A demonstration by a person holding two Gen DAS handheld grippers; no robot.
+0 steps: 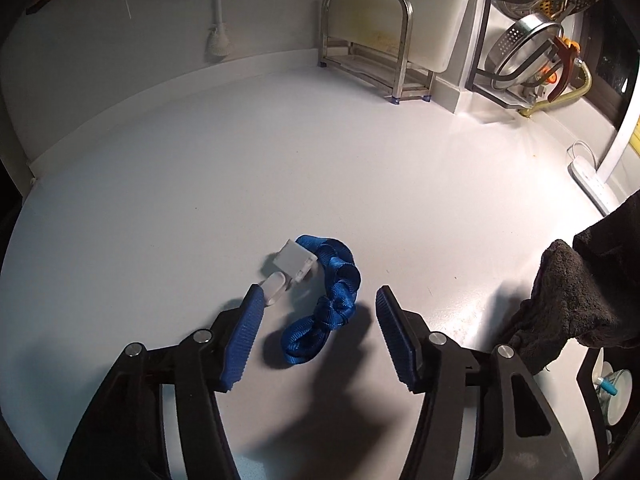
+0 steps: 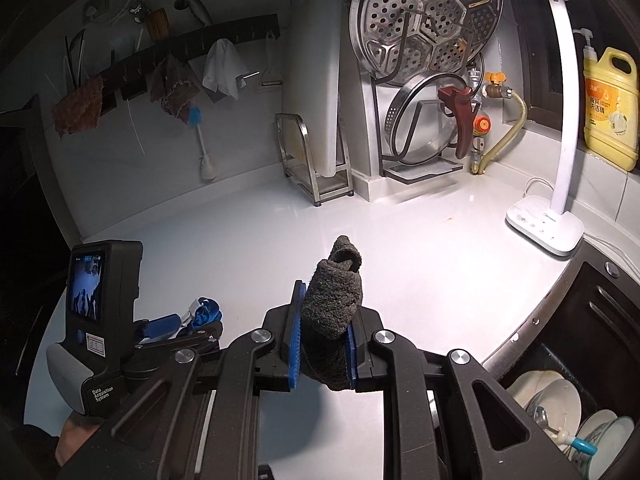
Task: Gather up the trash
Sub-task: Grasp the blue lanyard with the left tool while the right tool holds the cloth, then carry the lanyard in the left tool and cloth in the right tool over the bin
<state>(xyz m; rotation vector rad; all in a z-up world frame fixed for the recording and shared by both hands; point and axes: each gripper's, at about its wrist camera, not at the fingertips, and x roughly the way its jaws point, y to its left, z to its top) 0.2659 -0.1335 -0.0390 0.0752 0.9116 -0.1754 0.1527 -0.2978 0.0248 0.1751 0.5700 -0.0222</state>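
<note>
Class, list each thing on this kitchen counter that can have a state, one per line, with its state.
left gripper: open, fingers either side of the ribbon
right gripper: shut on the dark cloth
dark cloth: bunched, held off the counter
blue ribbon: crumpled, lying on the counter
white plastic clip: lying at the ribbon's far end
desk lamp: lit
cutting board: upright in its rack

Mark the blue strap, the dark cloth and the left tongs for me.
blue strap (image 1: pixel 334 300), left wrist view, on its bunched middle folds.
dark cloth (image 2: pixel 332 304), right wrist view, on the wad clamped in the right tongs.
left tongs (image 1: pixel 318 300), left wrist view, midway between the open fingertips.
</note>
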